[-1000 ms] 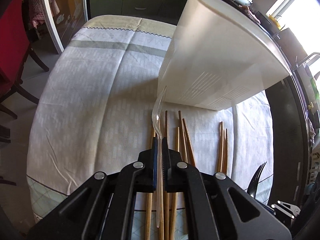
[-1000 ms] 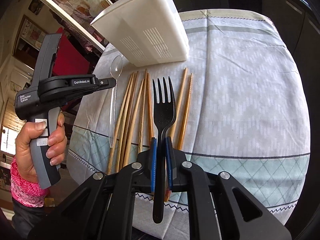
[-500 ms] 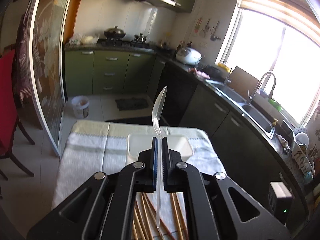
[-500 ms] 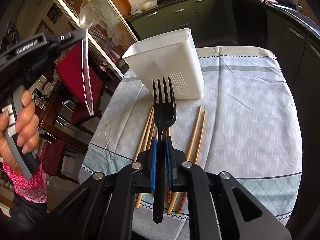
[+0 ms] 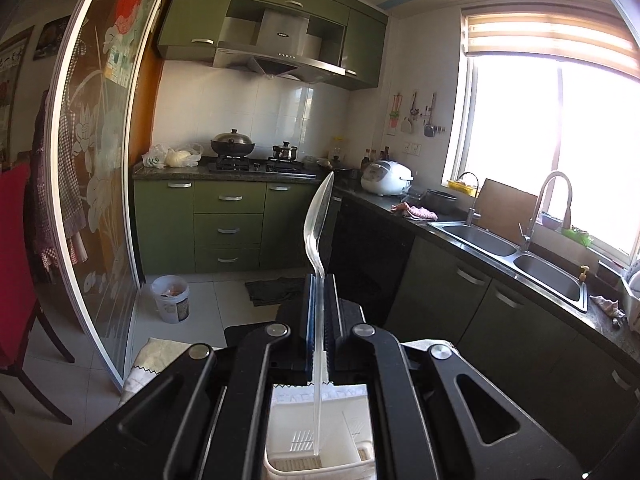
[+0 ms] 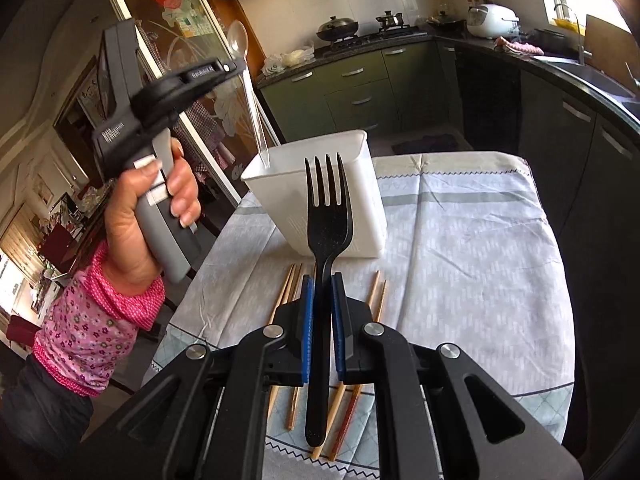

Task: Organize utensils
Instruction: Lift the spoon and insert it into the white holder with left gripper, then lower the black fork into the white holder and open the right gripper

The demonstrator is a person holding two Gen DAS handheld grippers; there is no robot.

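My left gripper (image 5: pixel 319 284) is shut on a clear plastic spoon (image 5: pixel 318 220), held upright with the bowl up; its handle tip hangs inside the white utensil holder (image 5: pixel 320 432). In the right wrist view the left gripper (image 6: pixel 238 66) is above the holder's left rim (image 6: pixel 308 148), with the spoon (image 6: pixel 250 92) slanting down into it. My right gripper (image 6: pixel 320 284) is shut on a black plastic fork (image 6: pixel 326 216), tines up, above the table in front of the holder. Several wooden chopsticks (image 6: pixel 376 292) lie on the tablecloth under it.
The table has a pale patterned cloth (image 6: pixel 472 240). Green kitchen cabinets (image 5: pixel 228 228) and a dark counter with a sink (image 5: pixel 512 248) lie beyond. A glass sliding door (image 5: pixel 96 200) and a red chair (image 5: pixel 16 280) stand to the left.
My left gripper rose from the table and tilted up, bringing the spoon upright with its handle tip into the holder. My right gripper lifted the fork and tilted up slightly.
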